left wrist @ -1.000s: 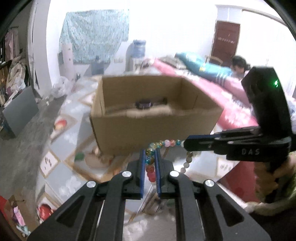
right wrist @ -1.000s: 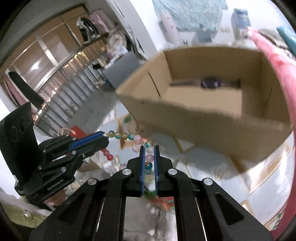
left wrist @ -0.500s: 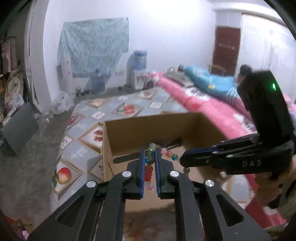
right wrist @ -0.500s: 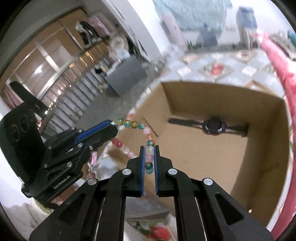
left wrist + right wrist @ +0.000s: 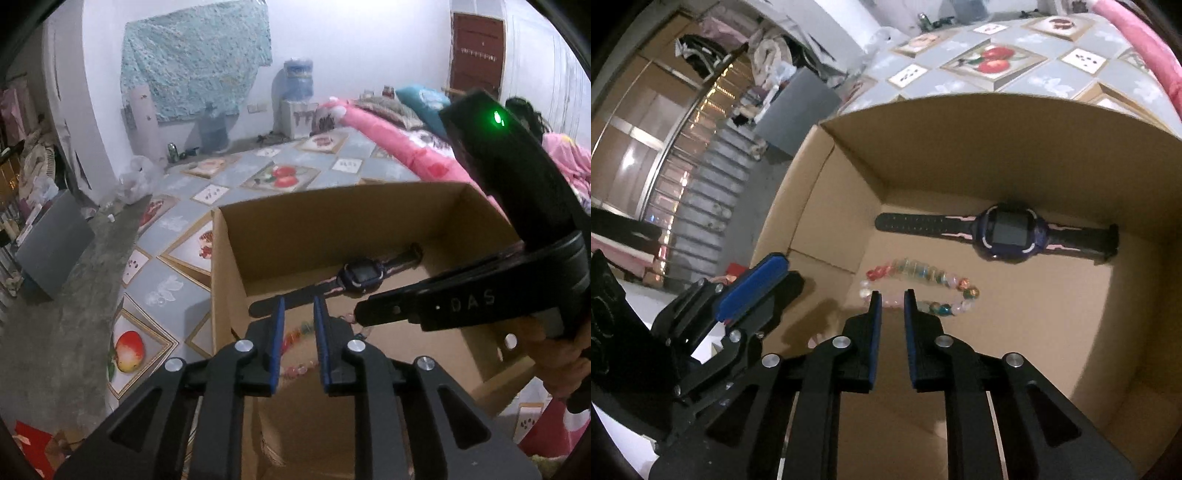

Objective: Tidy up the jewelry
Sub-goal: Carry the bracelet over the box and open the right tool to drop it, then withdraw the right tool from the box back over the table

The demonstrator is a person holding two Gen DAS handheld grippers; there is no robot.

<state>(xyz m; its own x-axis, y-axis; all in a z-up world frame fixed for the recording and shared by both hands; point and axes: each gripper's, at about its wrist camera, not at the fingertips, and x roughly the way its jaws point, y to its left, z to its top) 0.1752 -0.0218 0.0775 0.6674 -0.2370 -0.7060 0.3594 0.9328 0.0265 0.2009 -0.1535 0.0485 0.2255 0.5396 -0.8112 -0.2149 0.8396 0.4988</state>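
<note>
An open cardboard box [image 5: 332,201] [image 5: 997,103] stands on the floor. A dark wristwatch [image 5: 1008,232] [image 5: 360,275] lies flat by its far wall. The multicoloured bead bracelet [image 5: 919,280] rests loose on the box floor in front of the watch; in the left wrist view only a few beads [image 5: 295,334] show between the fingers. My right gripper [image 5: 892,295] hangs just above the bracelet, jaws opening, pads apart and pressing nothing. My left gripper [image 5: 298,306] is beside it over the box, jaws also opening, nothing gripped. Each appears in the other's view: the left gripper [image 5: 768,284], the right gripper [image 5: 364,315].
The floor has tiles with fruit pictures [image 5: 284,179]. A pink bed [image 5: 399,136] runs along the right, with a person [image 5: 524,110] at its far end. A grey panel [image 5: 51,245] leans at the left. A hand [image 5: 554,354] holds the right gripper's handle.
Both grippers moved forward over the box and tipped down into it. Their jaws parted, and the bracelet that hung stretched between them now lies on the box floor.
</note>
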